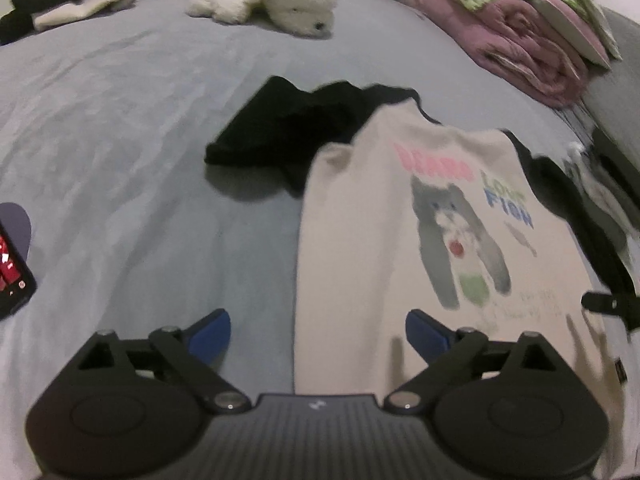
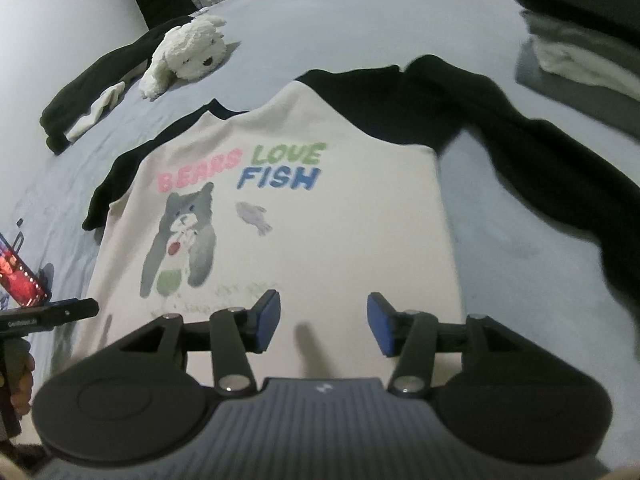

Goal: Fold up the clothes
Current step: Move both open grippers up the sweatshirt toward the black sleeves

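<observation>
Grey-blue bed (image 2: pixel 360 28), sweatshirt (image 2: pixel 304 240) flat on it, print side up. Left gripper (image 1: pixel 318 330) jaws released, straddling its left hem edge. Right gripper (image 2: pixel 324 324) jaws released over the hem, nothing pinched. Plush toy (image 2: pixel 184 54) far behind.

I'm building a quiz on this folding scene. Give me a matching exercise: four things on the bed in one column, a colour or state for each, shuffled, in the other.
Things:
1. plush toy
2. sweatshirt sleeves
3. quilt
4. left tongs

Descriptions:
a. black
b. open, nothing between them
c. white and fluffy, lying on the bedsheet
d. pink, rolled up with a green knit on top

Pairs: 1-c, 2-a, 3-d, 4-b
</observation>
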### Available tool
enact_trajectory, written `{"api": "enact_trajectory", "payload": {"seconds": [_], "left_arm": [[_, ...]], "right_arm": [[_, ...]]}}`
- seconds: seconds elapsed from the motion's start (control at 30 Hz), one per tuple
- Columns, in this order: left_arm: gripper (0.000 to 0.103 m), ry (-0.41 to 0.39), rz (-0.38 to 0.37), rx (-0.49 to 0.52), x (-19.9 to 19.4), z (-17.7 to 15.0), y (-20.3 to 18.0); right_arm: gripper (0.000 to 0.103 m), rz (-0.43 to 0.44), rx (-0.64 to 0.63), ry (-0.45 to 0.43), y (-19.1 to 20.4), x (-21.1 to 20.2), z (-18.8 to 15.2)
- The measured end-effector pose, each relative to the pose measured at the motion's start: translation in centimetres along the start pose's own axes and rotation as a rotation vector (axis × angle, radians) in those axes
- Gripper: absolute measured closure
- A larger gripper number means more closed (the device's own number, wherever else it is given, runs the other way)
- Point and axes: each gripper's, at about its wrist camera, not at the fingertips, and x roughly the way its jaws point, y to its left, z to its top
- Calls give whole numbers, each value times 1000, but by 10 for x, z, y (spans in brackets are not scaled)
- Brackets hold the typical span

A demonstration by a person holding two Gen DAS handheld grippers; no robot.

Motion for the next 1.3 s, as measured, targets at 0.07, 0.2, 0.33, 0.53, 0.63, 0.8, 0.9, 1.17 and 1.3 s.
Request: {"api": "enact_trajectory", "payload": {"seconds": [0.07,0.2,0.33,0.53,0.63,0.8,0.9,1.17,1.3], "left_arm": [[7,-19,21,-21,3,4,1],[4,-53,70,-35,11,12,0],[3,-77,110,-36,17,18,0],[2,-98,154,-59,18,25,11],[2,-107,179,-75,16,29,19],[2,-130,176,-155,13,39,33],[5,-145,175,-171,11,42,35],[9,-163,152,-193,12,50,36],[14,-164,151,-178,16,56,33]], "right_arm": [[49,0,-8,-2,8,7,4],[48,3,-22,-1,22,20,10],[46,2,-40,1,34,33,15],[42,-17,-66,-15,46,43,17],[42,13,-61,-27,54,43,17],[42,84,-85,-57,82,45,30],[42,107,-147,-78,104,51,43],[42,207,-168,-130,147,91,80],[42,249,-143,-165,154,111,91]]}}
